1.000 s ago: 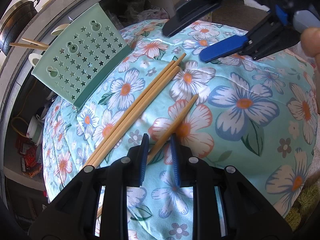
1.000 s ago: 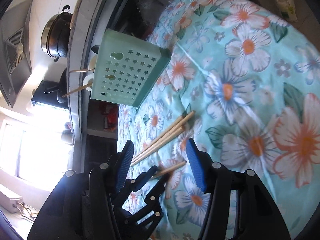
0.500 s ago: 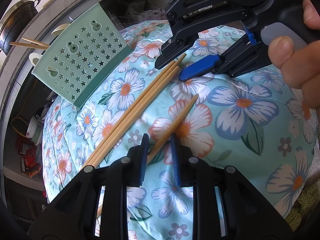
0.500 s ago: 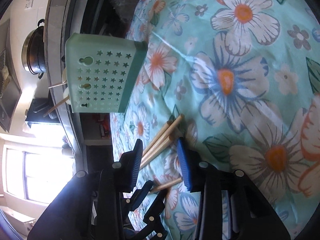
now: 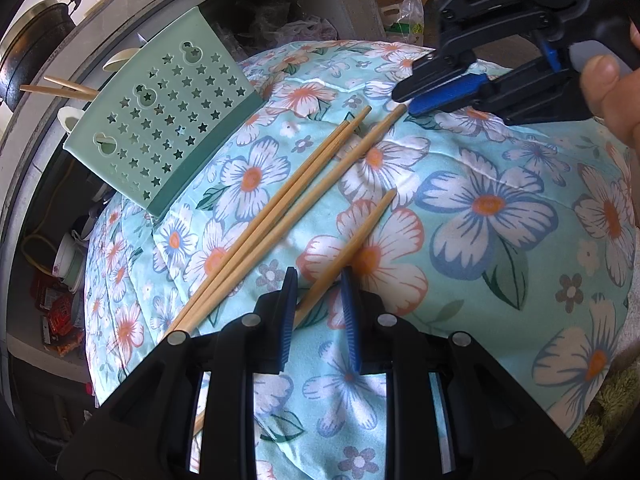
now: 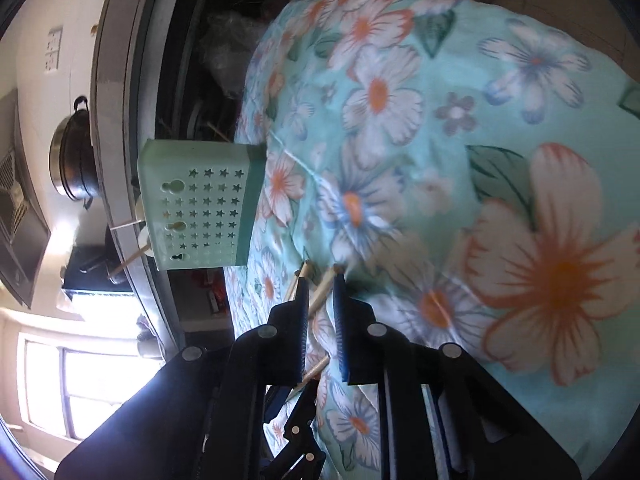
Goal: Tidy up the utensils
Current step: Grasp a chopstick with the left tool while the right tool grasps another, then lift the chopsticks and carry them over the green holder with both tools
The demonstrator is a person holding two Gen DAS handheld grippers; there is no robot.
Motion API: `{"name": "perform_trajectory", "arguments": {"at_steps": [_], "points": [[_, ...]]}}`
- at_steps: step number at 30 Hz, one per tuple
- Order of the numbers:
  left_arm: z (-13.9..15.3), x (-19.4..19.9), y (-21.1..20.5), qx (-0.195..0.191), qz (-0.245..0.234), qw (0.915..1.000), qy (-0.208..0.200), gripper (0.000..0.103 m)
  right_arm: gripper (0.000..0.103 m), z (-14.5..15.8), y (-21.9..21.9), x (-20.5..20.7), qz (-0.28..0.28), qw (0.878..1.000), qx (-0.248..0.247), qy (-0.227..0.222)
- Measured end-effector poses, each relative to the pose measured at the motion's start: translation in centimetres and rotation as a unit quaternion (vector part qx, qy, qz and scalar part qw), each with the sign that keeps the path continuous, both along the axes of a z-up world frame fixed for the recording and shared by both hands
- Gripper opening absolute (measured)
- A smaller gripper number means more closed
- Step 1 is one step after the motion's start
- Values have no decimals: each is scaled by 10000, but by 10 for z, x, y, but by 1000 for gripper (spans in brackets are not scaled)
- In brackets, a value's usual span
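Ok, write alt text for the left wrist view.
The left gripper holds one wooden chopstick over a floral cloth, while the right gripper pinches the tip of another chopstick beside two loose ones. A green star-perforated utensil holder stands behind.

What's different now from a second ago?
The right gripper came down to the far chopstick tips and its jaws have just been closing around one chopstick, which has swung away from the pair. The left gripper, single chopstick and green holder stayed put.
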State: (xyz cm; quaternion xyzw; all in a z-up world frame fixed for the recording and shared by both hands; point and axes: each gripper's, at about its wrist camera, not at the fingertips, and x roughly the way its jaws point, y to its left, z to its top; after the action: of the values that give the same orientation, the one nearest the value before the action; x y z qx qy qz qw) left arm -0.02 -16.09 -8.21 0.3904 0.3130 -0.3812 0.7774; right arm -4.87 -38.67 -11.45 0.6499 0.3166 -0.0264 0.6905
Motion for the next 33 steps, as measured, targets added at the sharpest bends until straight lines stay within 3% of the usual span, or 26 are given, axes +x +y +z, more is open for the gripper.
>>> {"name": "perform_trajectory", "arguments": {"at_steps": [2,9,13,18,21,30,33], "points": [[0,0,0,6,1,10000,-3,19,28,-3,1,-1,9,10000,74,27],[0,-1,-1,10,11,10000,-9,19,30,-7,13,21,26,9999,67,109],[0,-2,-2,8,13,10000,-7,19,13,-11,15,30,-68,9999,28,155],[5,0,1,-105,-49,9999,93,22,11,-5,10,19,-218,9997,-131,11],[11,2,1,-274,-84,9993,245,29,11,-2,3,10,-284,9994,-193,-45],[6,7,-21,-133,-209,9994,229,29,11,-1,-2,2,-321,9992,-233,-103],[2,8,-24,-106,-252,9994,235,24,11,-1,0,4,-326,9991,-237,-144]]}}
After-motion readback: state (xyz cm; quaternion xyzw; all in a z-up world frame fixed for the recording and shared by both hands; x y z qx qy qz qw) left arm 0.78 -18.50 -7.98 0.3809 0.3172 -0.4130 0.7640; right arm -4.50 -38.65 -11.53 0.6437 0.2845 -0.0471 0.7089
